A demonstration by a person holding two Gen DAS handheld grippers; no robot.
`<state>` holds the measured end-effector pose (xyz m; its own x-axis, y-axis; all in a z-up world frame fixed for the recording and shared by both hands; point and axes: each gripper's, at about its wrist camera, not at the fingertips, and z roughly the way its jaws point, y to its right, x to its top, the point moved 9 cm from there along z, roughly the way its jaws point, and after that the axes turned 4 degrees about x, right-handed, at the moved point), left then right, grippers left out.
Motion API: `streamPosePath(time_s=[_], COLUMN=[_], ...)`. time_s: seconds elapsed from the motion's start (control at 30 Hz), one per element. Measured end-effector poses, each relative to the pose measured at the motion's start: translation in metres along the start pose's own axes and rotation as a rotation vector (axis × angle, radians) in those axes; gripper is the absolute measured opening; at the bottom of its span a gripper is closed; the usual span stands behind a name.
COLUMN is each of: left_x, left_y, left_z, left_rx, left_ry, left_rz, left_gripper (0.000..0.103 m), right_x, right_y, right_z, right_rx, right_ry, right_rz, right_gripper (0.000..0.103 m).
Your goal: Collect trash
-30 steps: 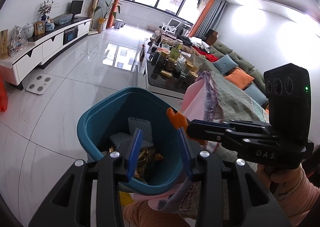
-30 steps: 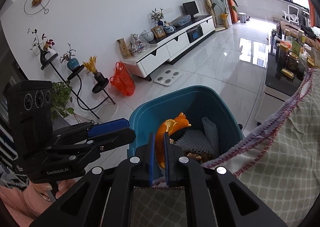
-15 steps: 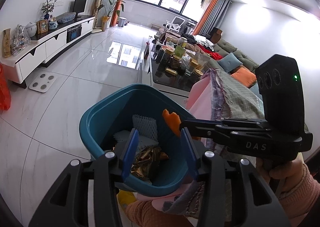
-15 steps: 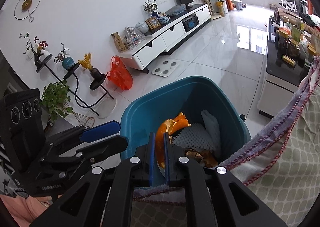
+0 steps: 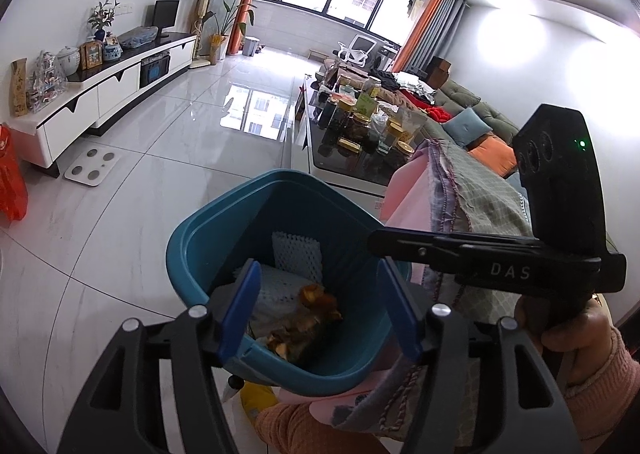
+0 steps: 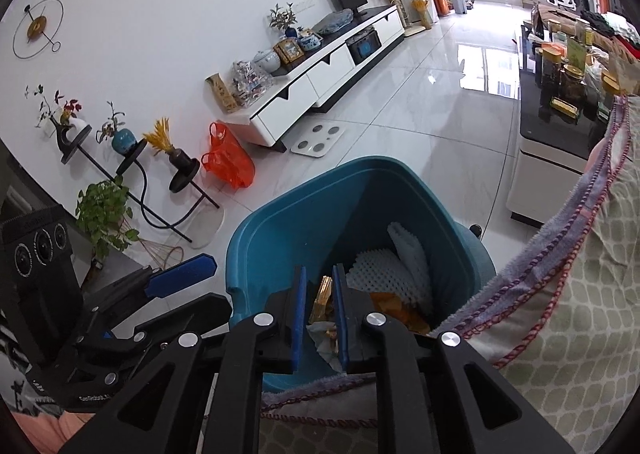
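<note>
Glossy white floor tiles [image 5: 120, 213] fill the frame's left. At lower centre our left gripper [image 5: 318, 308] hangs wide open and empty over the teal plastic bin [image 5: 224, 230] holding white foam netting [image 5: 298, 256]. Our right gripper [image 6: 319, 312] is slightly parted, gripping nothing.

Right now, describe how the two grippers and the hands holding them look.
Both the left gripper and the right gripper are black plastic with blue finger pads and silver bolts. The right gripper carries white "DAS" lettering and a green light. The right hand wears a pink knit sleeve.

orange bag [image 6: 228, 163] beside tv cabinet [image 6: 320, 65]; jars [image 5: 360, 121] on coffee table [image 5: 316, 157].
</note>
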<state>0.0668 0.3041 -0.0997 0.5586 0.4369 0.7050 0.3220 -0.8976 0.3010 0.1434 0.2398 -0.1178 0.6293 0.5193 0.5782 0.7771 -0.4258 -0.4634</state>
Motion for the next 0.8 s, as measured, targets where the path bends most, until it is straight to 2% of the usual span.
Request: streamPosePath(time_s=[0.07, 0.13, 0.3, 0.4, 0.47, 0.53, 0.6, 0.67, 0.73, 0.8], left_x=[0.0, -0.001, -0.002, -0.002, -0.001, 0.0, 0.001, 0.0, -0.001, -0.003], left_y=[0.0, 0.0, 0.003, 0.005, 0.008, 0.013, 0.019, 0.025, 0.031, 0.04], left_z=[-0.001, -0.002, -0.009, -0.017, -0.023, -0.032, -0.04, -0.045, -0.052, -0.058], left_rx=[0.004, 0.007, 0.002, 0.008, 0.005, 0.001, 0.009, 0.019, 0.043, 0.047], left_ry=[0.002, 0.009, 0.029, 0.059, 0.085, 0.118, 0.152, 0.174, 0.217, 0.253], left_rz=[0.004, 0.007, 0.018, 0.025, 0.028, 0.029, 0.036, 0.041, 0.043, 0.049], left_gripper=[0.066, 0.076, 0.079, 0.092, 0.093, 0.099, 0.099, 0.099, 0.099, 0.099], right_x=[0.0, -0.001, -0.005, -0.009, -0.011, -0.015, -0.021, -0.028, -0.034, -0.044], right_y=[0.0, 0.001, 0.003, 0.004, 0.004, 0.004, 0.004, 0.005, 0.006, 0.008], right_z=[-0.003, -0.008, -0.026, -0.041, -0.051, -0.062, -0.075, -0.088, -0.102, -0.12], right_rx=[0.0, -0.002, -0.008, -0.016, -0.024, -0.043, -0.053, -0.082, -0.112, -0.154], right_ry=[0.009, 0.023, 0.07, 0.103, 0.13, 0.157, 0.184, 0.222, 0.257, 0.302], right_rz=[0.0, -0.002, 0.0, -0.005, -0.012, -0.02, -0.023, -0.03, -0.042, -0.057], right_gripper=[0.015, 0.018, 0.028, 0.042, 0.054, 0.06, 0.066, 0.079, 0.087, 0.09])
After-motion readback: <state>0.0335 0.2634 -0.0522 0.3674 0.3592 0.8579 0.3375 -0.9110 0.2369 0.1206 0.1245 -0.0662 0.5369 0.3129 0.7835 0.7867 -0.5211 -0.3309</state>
